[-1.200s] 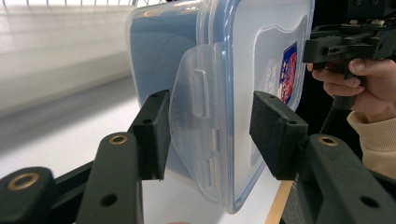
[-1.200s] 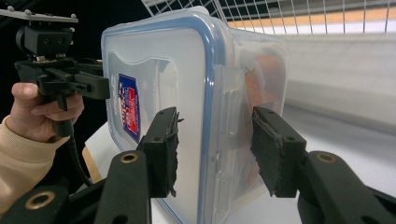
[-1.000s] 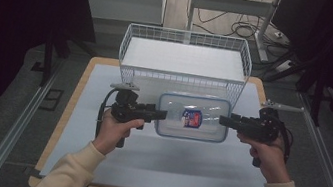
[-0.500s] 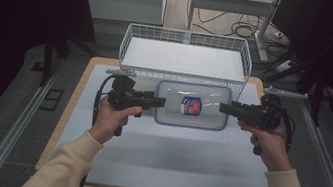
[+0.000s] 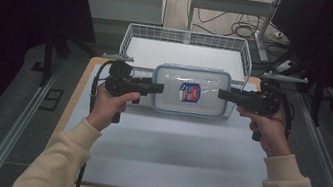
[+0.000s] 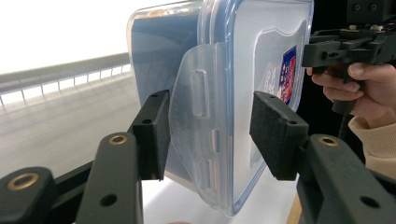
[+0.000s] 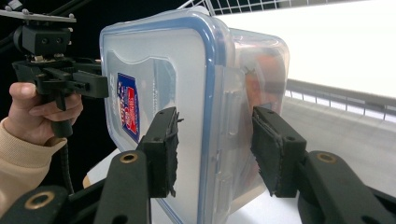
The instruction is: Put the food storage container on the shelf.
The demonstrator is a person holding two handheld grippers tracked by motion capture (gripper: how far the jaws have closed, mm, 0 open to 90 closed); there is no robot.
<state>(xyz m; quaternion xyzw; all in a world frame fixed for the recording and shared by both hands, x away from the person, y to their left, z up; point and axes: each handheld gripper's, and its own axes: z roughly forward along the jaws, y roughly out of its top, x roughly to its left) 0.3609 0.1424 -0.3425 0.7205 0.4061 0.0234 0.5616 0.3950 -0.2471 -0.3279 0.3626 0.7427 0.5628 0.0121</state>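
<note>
Counter [image 5: 164, 159], wire basket [image 5: 187, 43] behind: left gripper [image 5: 152, 88] and right gripper [image 5: 225, 94] fingers clamp the lidded container [image 5: 190, 91] ends, held aloft.

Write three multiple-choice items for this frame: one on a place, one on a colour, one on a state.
1. Where is the clear container?
A. Inside the wire basket
B. Held between the two grippers, in front of the wire basket
C. On the floor

2. What colour is the seal around the lid's rim?
A. Blue
B. Green
C. Yellow

3. How is the container's lid?
A. Off, beside it
B. Half open
C. On, closed

Answers: 1 B, the left gripper and right gripper clamp its two ends in the high view. 2 A, a blue band runs around the rim. 3 C, the lid sits flush, side flap down.
</note>
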